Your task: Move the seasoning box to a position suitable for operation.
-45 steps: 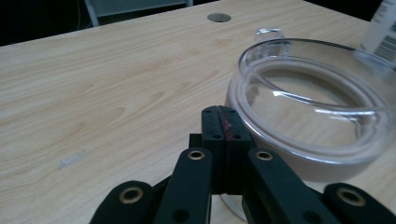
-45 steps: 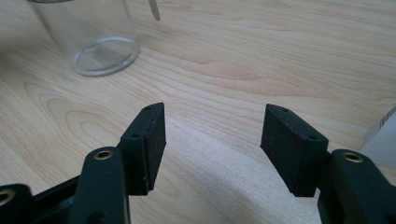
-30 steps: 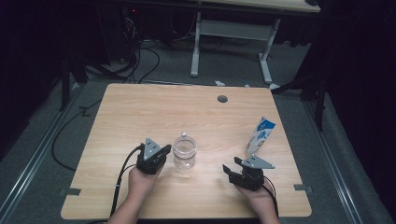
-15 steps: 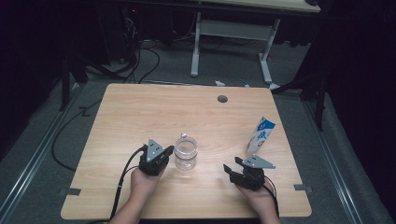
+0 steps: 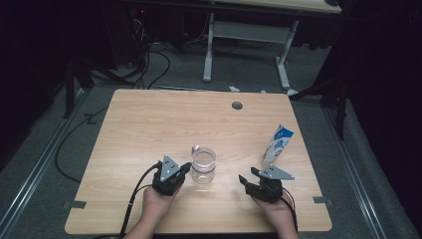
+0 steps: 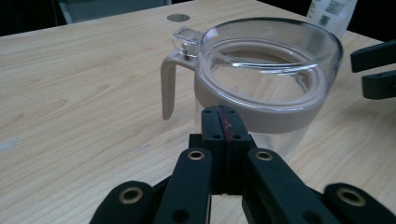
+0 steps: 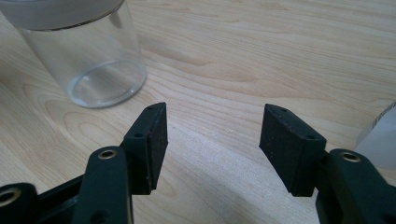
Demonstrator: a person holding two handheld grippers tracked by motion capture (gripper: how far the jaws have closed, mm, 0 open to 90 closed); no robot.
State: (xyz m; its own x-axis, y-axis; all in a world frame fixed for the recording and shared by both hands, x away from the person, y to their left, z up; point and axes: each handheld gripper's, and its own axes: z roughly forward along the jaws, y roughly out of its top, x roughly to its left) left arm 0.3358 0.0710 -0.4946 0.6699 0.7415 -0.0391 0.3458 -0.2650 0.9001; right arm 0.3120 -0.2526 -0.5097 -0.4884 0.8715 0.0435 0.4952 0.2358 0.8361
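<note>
**Left fingers closed at the pitcher, right fingers wide beside it**

Your left gripper (image 5: 185, 167) sits near the near edge of the table (image 5: 149, 124), left of centre, with its fingers (image 6: 223, 122) pressed together and holding nothing. Their tips point at the clear plastic pitcher (image 5: 204, 165) and come right up to its left side; in the left gripper view they stand just in front of the beige band under its rim, and you cannot tell whether they touch it. The pitcher stands upright near the middle of the table's near half, between your two grippers. It looks empty, its lid is clear, and its beige handle (image 6: 169, 81) sits on the far-left side of the body, with a small clear tab above it at the rim.

Your right gripper (image 5: 247, 178) rests near the near edge to the right of the pitcher, with bare table between them. Its fingers (image 7: 152, 140) stand wide apart with nothing between them and point left, towards the pitcher; the right gripper view shows the pitcher's glassy base (image 7: 100, 79) farther off, to the left of the tips.

A blue-and-white milk carton (image 5: 277, 144) stands upright, leaning slightly, on the right side of the table, just beyond your right gripper. A round cable hole (image 5: 237, 105) lies in the table near its far edge.
</note>
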